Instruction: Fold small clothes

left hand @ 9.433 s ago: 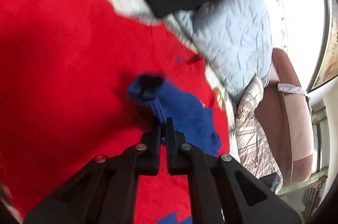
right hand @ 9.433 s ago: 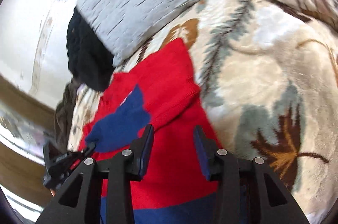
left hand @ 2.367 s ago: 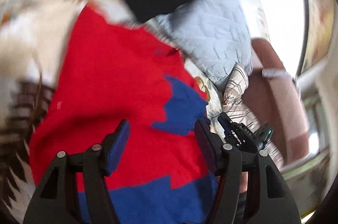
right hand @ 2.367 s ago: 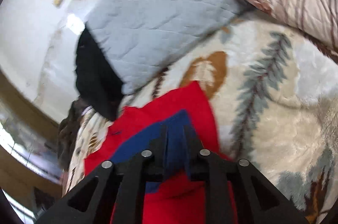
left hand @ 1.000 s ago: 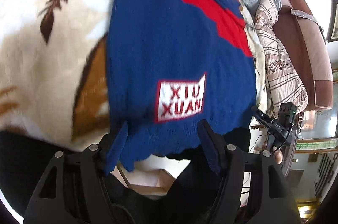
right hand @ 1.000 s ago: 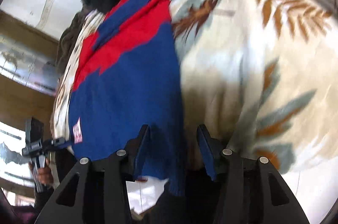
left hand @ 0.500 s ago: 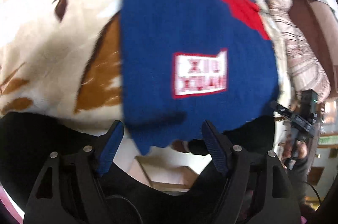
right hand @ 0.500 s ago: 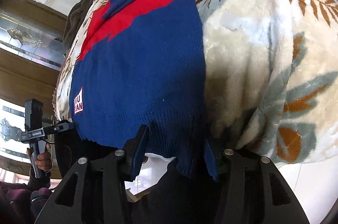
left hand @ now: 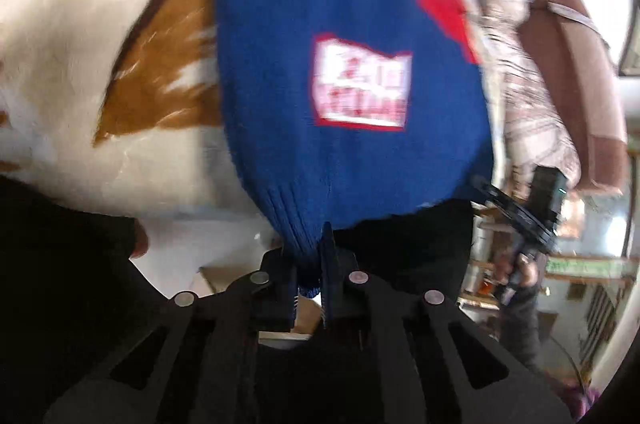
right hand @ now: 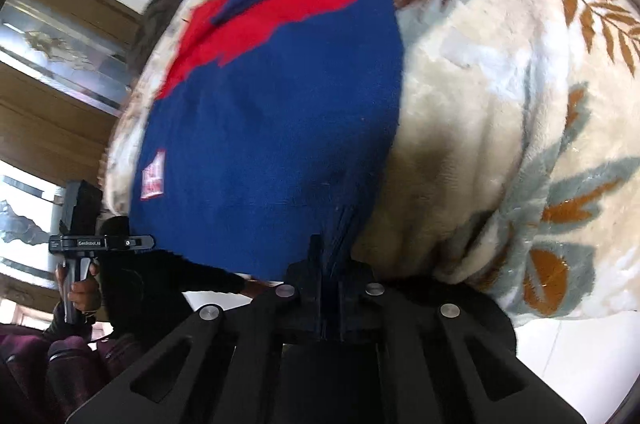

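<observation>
With both sets of jaws having just closed, left gripper [left hand: 309, 264] pinches the ribbed hem of the sweater [left hand: 320, 23], right gripper [right hand: 330, 264] pinches the same hem at the opposite corner. Sweater lies flat on the leaf-print blanket [right hand: 500, 103], hem at the blanket's near edge, white patch [left hand: 362, 85] by the left-gripper corner.

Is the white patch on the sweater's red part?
No, the white patch sits on the blue lower part of the sweater, near its hem.
</observation>
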`<state>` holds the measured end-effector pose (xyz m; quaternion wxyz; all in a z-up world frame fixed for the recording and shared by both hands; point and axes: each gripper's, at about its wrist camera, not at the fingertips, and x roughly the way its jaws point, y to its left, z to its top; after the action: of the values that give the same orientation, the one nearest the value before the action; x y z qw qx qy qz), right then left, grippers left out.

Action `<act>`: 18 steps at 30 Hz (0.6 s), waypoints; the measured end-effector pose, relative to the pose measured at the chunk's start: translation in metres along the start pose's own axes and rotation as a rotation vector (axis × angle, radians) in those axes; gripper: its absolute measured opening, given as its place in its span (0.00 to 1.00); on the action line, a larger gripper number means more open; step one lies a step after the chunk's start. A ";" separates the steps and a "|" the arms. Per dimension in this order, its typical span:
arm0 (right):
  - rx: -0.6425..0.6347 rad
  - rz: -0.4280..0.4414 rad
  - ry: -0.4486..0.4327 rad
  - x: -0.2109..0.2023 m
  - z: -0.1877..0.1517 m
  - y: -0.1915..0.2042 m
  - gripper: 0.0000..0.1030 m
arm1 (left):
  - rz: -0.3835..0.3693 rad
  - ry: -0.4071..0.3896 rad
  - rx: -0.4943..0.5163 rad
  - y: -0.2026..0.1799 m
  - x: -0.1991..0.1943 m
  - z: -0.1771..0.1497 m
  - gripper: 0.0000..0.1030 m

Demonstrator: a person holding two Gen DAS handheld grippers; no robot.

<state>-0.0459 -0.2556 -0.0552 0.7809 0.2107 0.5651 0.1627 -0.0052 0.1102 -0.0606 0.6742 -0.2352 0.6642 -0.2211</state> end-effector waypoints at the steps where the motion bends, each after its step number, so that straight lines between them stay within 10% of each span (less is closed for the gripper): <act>1: -0.008 0.026 -0.021 -0.005 -0.001 0.003 0.05 | -0.021 -0.016 0.019 -0.005 -0.006 -0.002 0.06; 18: -0.053 0.266 -0.276 -0.050 0.034 0.043 0.05 | -0.201 -0.210 0.042 -0.028 -0.049 0.045 0.06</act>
<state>-0.0299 -0.2483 0.0169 0.8279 0.2832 0.4151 0.2491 0.0395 0.1190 -0.0044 0.7194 -0.3081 0.5583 -0.2754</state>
